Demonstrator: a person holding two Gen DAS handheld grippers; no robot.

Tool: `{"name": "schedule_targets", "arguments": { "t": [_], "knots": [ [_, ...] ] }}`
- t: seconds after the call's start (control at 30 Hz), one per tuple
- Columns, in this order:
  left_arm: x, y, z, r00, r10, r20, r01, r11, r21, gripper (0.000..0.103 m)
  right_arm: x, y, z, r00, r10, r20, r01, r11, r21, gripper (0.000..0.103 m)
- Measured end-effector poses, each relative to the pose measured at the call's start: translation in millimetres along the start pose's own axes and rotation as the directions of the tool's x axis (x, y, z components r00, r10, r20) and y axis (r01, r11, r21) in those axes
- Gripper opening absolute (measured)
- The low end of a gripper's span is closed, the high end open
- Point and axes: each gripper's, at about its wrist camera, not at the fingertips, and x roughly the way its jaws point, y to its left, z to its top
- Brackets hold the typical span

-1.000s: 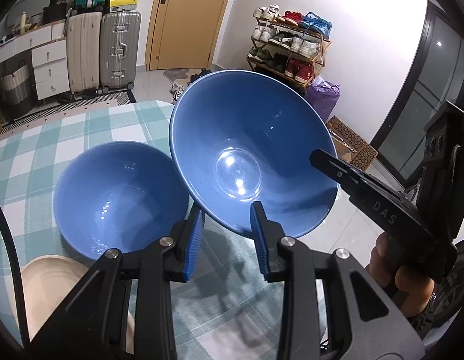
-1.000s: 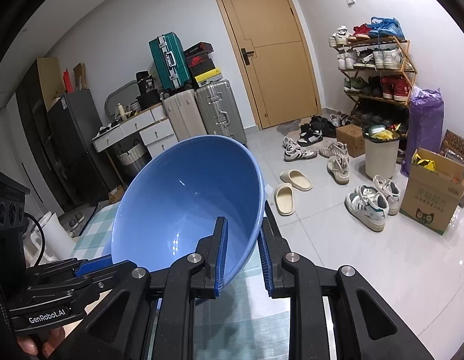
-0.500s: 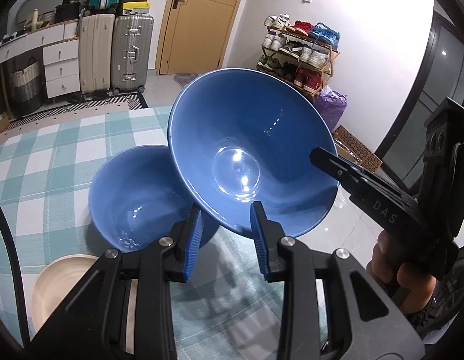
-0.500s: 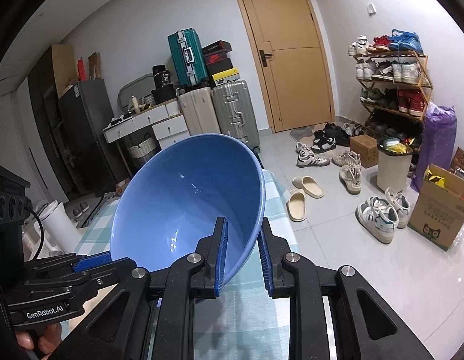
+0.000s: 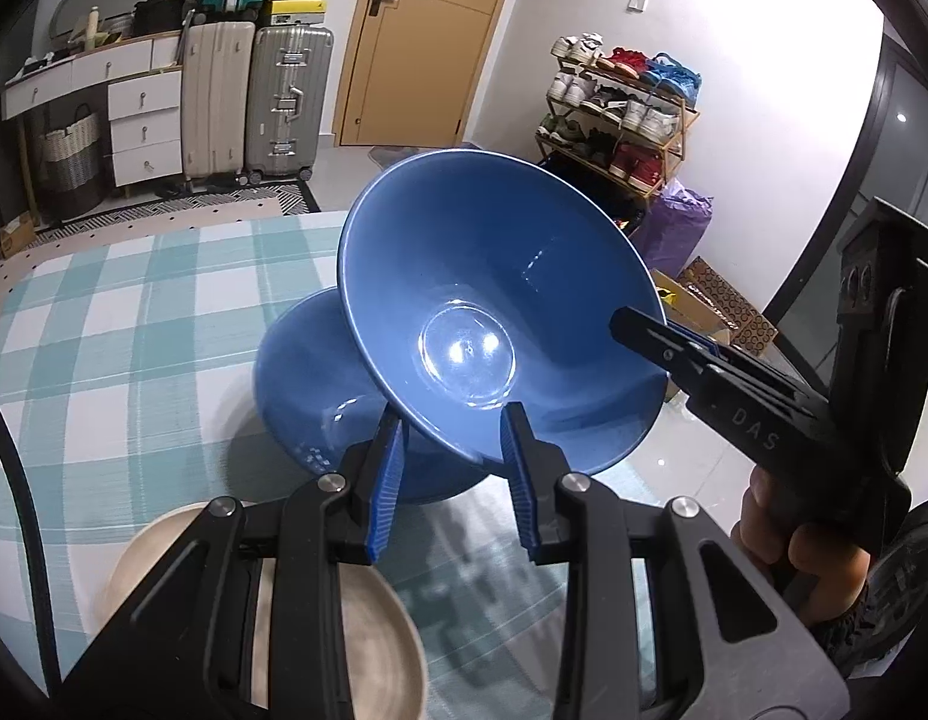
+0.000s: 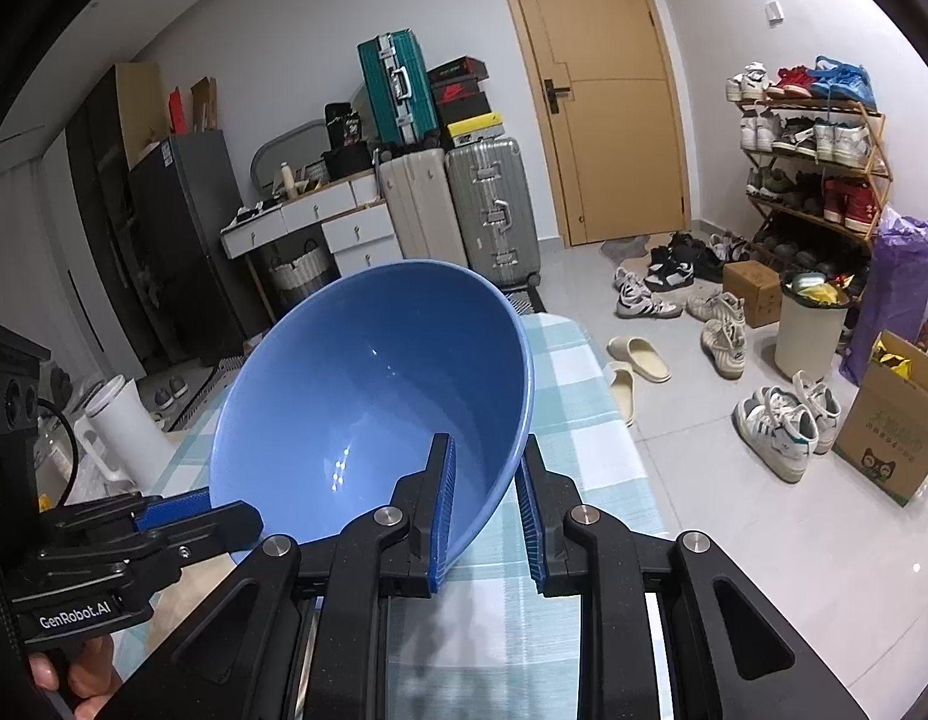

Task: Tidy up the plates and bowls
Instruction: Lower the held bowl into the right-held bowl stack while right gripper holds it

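1. The room around me has a pale tiled floor [image 6: 733,540], a tan door [image 6: 601,90], upright suitcases [image 6: 458,210] by a white drawer unit [image 5: 143,120], and a wooden shoe rack [image 6: 811,150] with loose shoes scattered on the floor before it.
2. Below me is a table under a teal-and-white checked cloth [image 5: 122,324].
3. I carry a large blue bowl [image 5: 493,324] in the air, tilted so its inside faces the left wrist camera; its near rim sits above the table.
4. A second blue bowl [image 5: 311,396] stands on the cloth, just behind and under the raised one, partly covered by it.
5. A beige plate [image 5: 368,648] lies on the cloth at the near edge, mostly hidden behind my left gripper's frame.
6. My left gripper [image 5: 452,468] has its blue pads [image 5: 386,480] on either side of the raised bowl's lower rim, the right pad against the rim; a gap shows beside the left pad, so I cannot tell how firmly it clamps.
7. My right gripper [image 6: 484,507] is clamped on the opposite rim of the same bowl, one pad inside the wall and one outside.
8. In each wrist view the other gripper shows at the frame's side, gripped by a hand [image 5: 805,564].
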Motion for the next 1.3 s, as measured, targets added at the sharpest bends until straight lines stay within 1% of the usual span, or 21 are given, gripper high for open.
{"name": "schedule_targets", "arguments": {
  "t": [0.27,0.77,1.07,1.3],
  "knots": [
    [1.3,20.9,1.3,1.000,0.021,-0.007,-0.021,1.000,-0.016,0.028,23.3,17.0,-2.3,0.999,0.018,-0.034,-0.019,1.000,-0.021,0.022],
    [32.5,46.7,-2.3,0.998,0.046,-0.048,-0.047,0.998,-0.035,0.028,57.9,23.2,-14.2,0.994,0.013,-0.109,-0.017,0.999,-0.037,0.022],
    [53.9,58.4,-5.1,0.995,0.059,-0.077,-0.062,0.997,-0.036,0.028,71.4,25.1,-20.3,0.991,-0.005,-0.134,-0.002,0.999,-0.052,0.022],
    [69.7,65.1,-5.8,0.992,0.071,-0.101,-0.075,0.997,-0.034,0.028,78.2,30.0,-25.3,0.989,-0.037,-0.143,0.025,0.996,-0.085,0.022]
  ]
}}
